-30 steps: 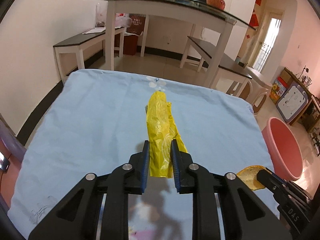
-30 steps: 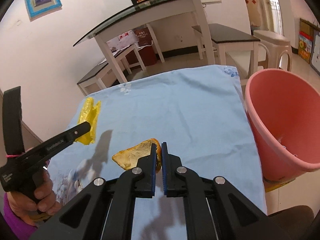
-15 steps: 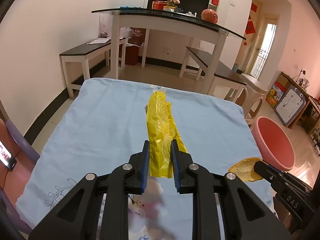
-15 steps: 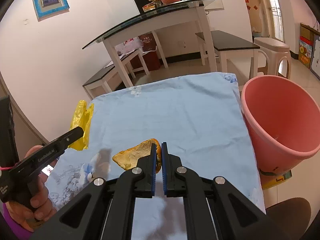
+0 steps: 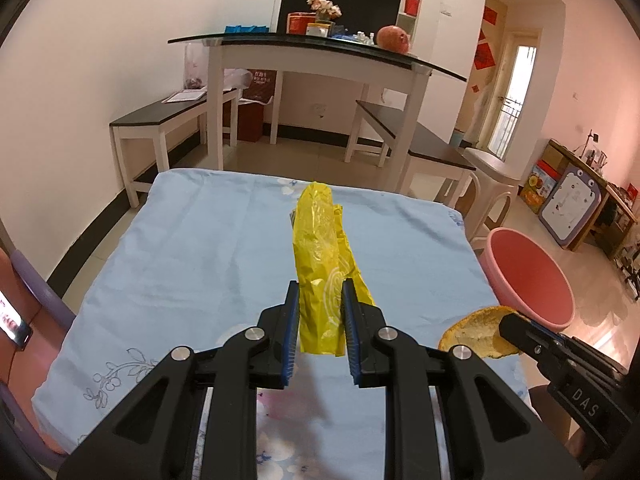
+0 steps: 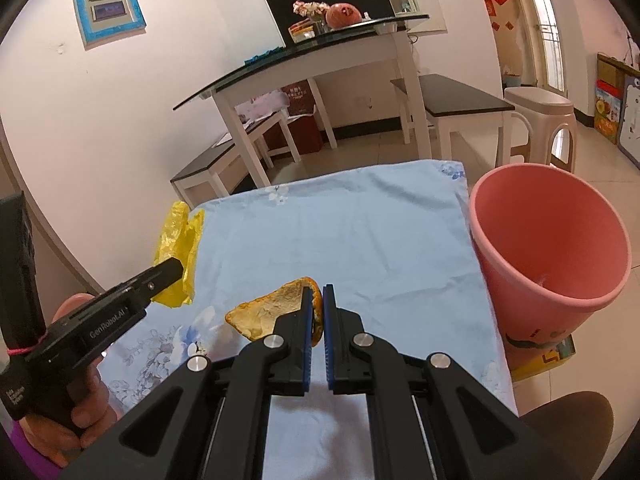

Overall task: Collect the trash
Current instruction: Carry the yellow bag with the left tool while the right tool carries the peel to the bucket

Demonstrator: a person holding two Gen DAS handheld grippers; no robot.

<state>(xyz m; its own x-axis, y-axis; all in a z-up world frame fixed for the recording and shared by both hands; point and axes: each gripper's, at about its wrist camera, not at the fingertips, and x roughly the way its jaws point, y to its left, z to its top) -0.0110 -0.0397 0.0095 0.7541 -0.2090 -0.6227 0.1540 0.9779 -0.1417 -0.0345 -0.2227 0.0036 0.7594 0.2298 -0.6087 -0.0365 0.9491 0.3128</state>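
Bench (image 5: 200, 248) with the blue floral cloth now sits lower in both wrist views than a second ago: both tools have lifted, each with its piece clear of the cloth. So pickup looks done; drop-off is next. Pink bucket (image 6: 548, 248) stands just beside the bench's right edge, interior mostly bare as far as visible. Left tool (image 5: 319, 312) clamps the yellow plastic bag (image 5: 316, 240), which sticks out ahead of it. Right tool (image 6: 318, 306), nearly closed, pinches the orange peel (image 6: 268, 310) by its edge.
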